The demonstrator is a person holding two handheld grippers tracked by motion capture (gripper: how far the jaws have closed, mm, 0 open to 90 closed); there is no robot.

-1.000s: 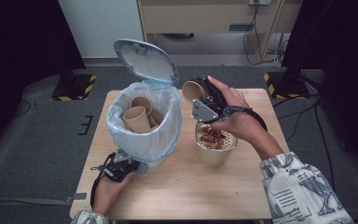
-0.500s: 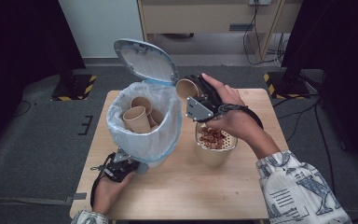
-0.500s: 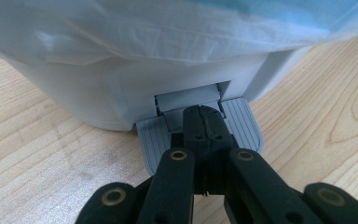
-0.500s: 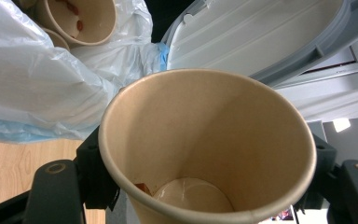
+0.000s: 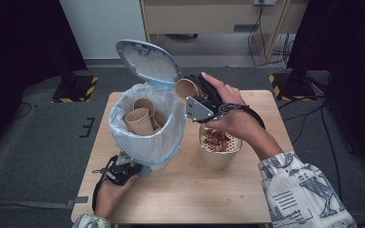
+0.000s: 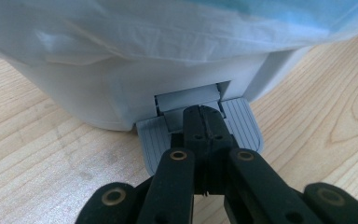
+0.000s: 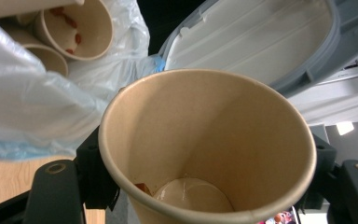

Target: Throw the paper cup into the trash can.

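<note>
1. My right hand point(image 5: 228, 111) is up over the worktop point(image 5: 247, 190), wrist bent, pointing the right gripper point(image 5: 197, 95) toward the bin point(image 5: 145, 137) rim.
2. Right gripper is clamped on a paper cup point(image 5: 186, 88); in the right gripper view the cup point(image 7: 205, 154) sits between both jaws, mouth toward the cam, tipped on its side.
3. Cup is in the air just beside the bin's rim, under the raised lid point(image 5: 147, 59), not yet inside. Can't tell if it touches the bag point(image 5: 166, 128).
4. My left hand point(image 5: 109, 192) is low at the near worktop edge, forearm coming in from the bottom, left gripper point(image 5: 123, 171) level at the bin's base.
5. Left gripper jaws are together, nothing between them, tips resting on the grey pedal point(image 6: 200, 130) at the foot of the bin. Lid stands open.
6. Inside the bin: 2 or more cups point(image 5: 140, 118) lying in the bag.
7. A tub point(image 5: 218, 147) w/ reddish-brown bits stands right of the bin, partly under my right wrist.
8. Hard to see: right gripper's tips are hidden by the cup; cup bottom shows a small reddish scrap, can't ID it. Left gripper is partly hidden by the bin in the high view. Bin's top is cut off in the left gripper view.
</note>
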